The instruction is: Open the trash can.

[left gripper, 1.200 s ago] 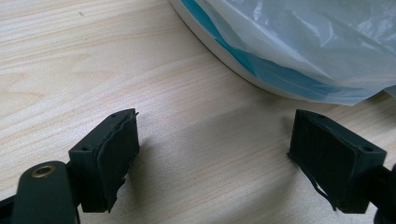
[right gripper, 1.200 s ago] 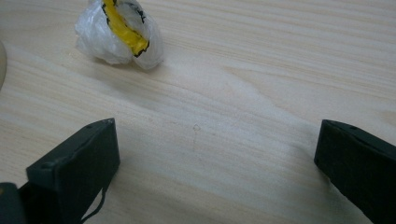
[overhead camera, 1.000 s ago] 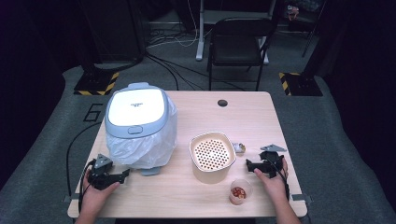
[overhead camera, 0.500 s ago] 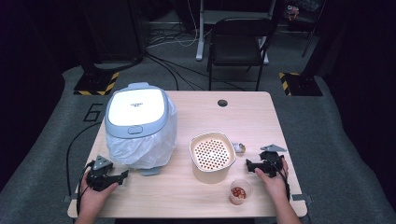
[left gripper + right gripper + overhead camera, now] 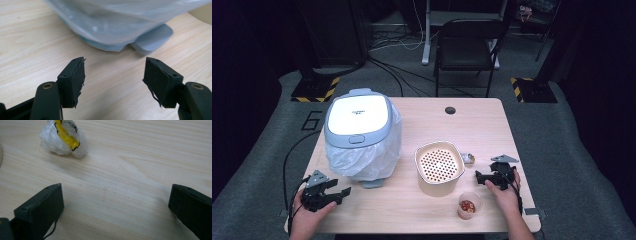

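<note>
Left tongs (image 5: 343,192), narrowing but empty, point at the bagged cooker (image 5: 362,135); right tongs (image 5: 479,177) gape.

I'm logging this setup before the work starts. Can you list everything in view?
rice cooker: one, grey-blue with white lid, table left, wrapped in clear plastic
steamer basket: one, cream, perforated, table centre
crumpled wrapper: one, white and yellow, just right of the basket
small cup: one, clear, red bits inside, near front edge
table: one, light wood
chair: one, black, behind table
left gripper: black, front left, open, nothing between its fingers
right gripper: black, front right, open
</note>
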